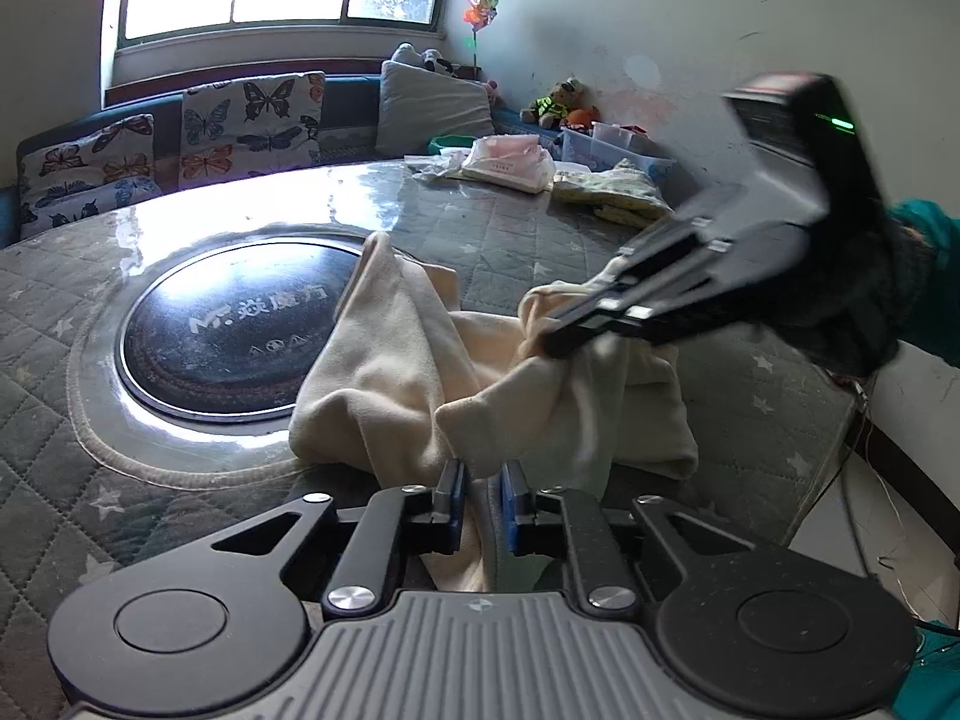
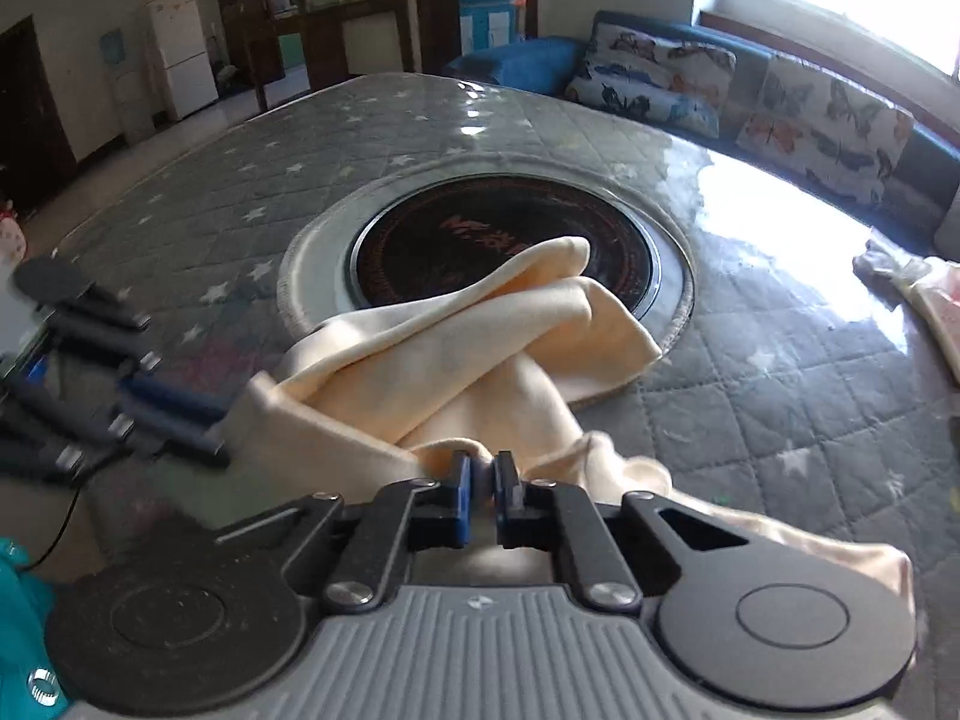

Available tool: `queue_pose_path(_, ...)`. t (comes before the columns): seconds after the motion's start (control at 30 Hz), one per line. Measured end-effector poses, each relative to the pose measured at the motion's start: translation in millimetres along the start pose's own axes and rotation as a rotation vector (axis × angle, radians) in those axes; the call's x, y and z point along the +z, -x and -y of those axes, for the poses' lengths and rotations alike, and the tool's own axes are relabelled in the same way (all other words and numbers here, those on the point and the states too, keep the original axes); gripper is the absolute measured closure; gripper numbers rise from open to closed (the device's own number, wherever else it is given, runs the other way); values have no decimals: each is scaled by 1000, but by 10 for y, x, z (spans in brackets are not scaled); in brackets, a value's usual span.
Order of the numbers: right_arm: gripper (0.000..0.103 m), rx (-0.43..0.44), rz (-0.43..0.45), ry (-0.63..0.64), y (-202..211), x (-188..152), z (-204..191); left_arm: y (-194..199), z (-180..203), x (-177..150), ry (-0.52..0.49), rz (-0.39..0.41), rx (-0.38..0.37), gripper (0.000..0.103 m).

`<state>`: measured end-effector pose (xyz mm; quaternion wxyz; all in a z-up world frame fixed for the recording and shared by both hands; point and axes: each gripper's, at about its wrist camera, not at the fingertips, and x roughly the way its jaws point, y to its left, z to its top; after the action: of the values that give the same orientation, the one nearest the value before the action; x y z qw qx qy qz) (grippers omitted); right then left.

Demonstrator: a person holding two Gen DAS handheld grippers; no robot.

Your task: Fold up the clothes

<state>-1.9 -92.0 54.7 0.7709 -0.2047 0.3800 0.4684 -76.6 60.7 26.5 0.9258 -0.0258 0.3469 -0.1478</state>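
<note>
A cream garment (image 1: 408, 372) lies bunched on the quilted grey table, partly over the round black hotplate (image 1: 228, 324). My left gripper (image 1: 483, 480) is shut on a lower fold of it. My right gripper (image 1: 555, 336) comes in from the right and is shut on another bunched edge, lifted off the table. In the right wrist view the right gripper (image 2: 483, 474) pinches the garment (image 2: 480, 336), and the left gripper (image 2: 219, 438) holds its edge at the left.
The hotplate (image 2: 498, 240) sits mid-table inside a pale ring. Folded clothes and bags (image 1: 516, 165) lie at the table's far side. Butterfly cushions (image 1: 180, 138) line a blue bench under the window. A wall stands at the right.
</note>
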Motion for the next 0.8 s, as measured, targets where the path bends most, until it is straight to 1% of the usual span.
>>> queue_pose_path(0.13, 98, 6, 2, 28, 216, -170, -210, 83, 20, -3, -23, 13, -6, 91)
queue_pose_path(0.27, 98, 55, -15, 29, 391, -387, -442, 195, 73, -60, -60, 12, -39, 91)
queue_pose_path(0.37, 98, 125, -61, 39, 451, -584, -651, 269, 131, -155, -99, -10, -67, 91)
queue_pose_path(0.5, 98, 187, -119, 18, 486, -751, -768, 321, 159, -283, -132, -50, -86, 91)
queue_pose_path(0.6, 95, 167, -72, -22, 607, -737, -702, 332, 116, -280, -116, -62, -75, 90)
queue_pose_path(0.67, 91, 134, -27, -58, 705, -675, -607, 353, 73, -227, -101, -54, -69, 89)
queue_pose_path(0.73, 89, 65, 43, -89, 828, -586, -468, 386, 23, -135, -85, -33, -54, 87)
queue_pose_path(0.77, 88, 18, 84, -127, 895, -521, -351, 399, 7, -79, -82, -21, -40, 84)
queue_pose_path(0.8, 82, -23, 112, -157, 924, -472, -249, 405, -7, -17, -79, -6, -22, 81)
